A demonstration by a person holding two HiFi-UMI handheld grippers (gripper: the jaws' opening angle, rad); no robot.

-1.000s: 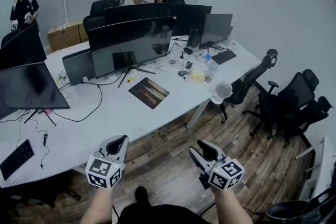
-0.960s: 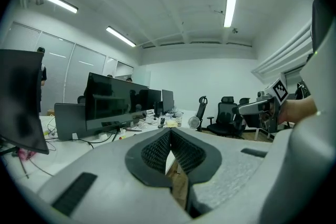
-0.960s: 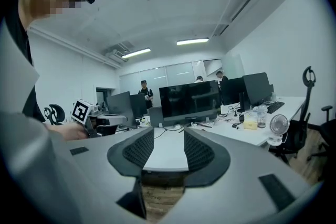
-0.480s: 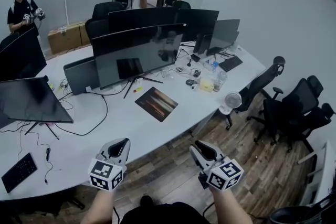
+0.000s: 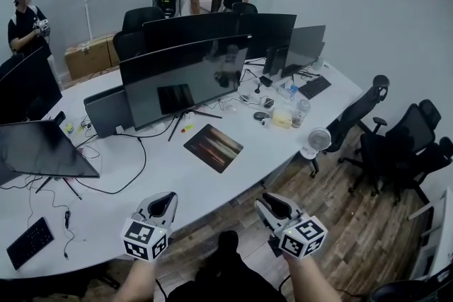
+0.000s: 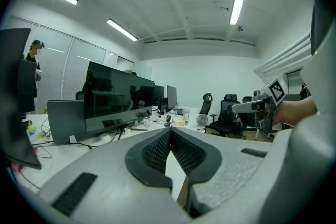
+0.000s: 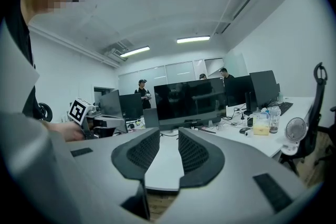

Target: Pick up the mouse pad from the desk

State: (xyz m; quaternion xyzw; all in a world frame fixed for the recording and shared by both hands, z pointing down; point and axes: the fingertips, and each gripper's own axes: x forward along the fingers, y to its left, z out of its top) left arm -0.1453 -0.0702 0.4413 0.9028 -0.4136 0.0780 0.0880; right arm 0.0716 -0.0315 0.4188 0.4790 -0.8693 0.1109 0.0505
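Note:
The mouse pad (image 5: 213, 147) is a dark rectangle with an orange-brown print. It lies flat on the white curved desk (image 5: 177, 177), in front of the big monitor (image 5: 184, 74). Both grippers hover off the desk's near edge, well short of the pad. My left gripper (image 5: 164, 203) is shut and empty, and in the left gripper view its tips (image 6: 170, 131) touch. My right gripper (image 5: 267, 203) is open by a narrow gap, and the right gripper view shows nothing between its pads (image 7: 169, 131). Both point forward at the desk.
Several monitors stand along the desk, with cables trailing over it. A keyboard (image 5: 28, 242) lies near left, and a small fan (image 5: 318, 140) and bottles sit at the right end. Black office chairs (image 5: 403, 145) fill the right on a wood floor. People stand at the back.
Both grippers have come forward to the desk's near edge, and the desk and mouse pad now sit closer in the head view. A shoe shows below.

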